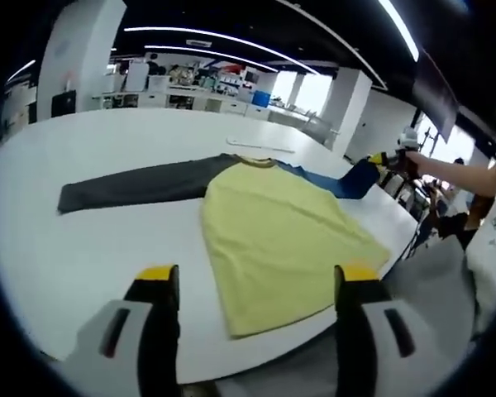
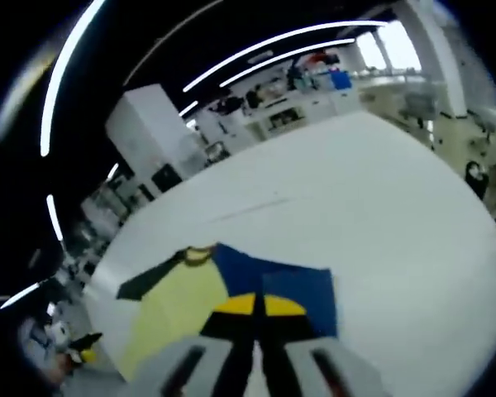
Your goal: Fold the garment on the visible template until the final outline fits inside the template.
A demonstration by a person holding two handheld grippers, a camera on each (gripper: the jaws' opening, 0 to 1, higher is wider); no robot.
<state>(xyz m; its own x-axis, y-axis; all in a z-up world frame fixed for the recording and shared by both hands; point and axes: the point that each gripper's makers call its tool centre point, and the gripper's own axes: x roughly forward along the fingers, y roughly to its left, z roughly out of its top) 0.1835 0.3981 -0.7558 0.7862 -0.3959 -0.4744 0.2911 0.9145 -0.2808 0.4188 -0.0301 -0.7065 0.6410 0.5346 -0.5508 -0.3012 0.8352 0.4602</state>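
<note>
White table [image 1: 83, 256] w/ open office bkgd. Garment [image 1: 273, 231] lies flat on it: yellow body, dark grey sleeve [image 1: 132, 184] stretched out, blue sleeve [image 2: 285, 285] on the other side. Left gripper [image 1: 256, 277] jaws apart, above table edge, touching nothing. Right gripper [image 2: 258, 308] jaws together, clamped on blue sleeve end, lifted slightly.

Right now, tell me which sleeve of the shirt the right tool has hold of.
The blue sleeve, pinched in the right tool. The dark grey sleeve lies flat and untouched on the table.
</note>
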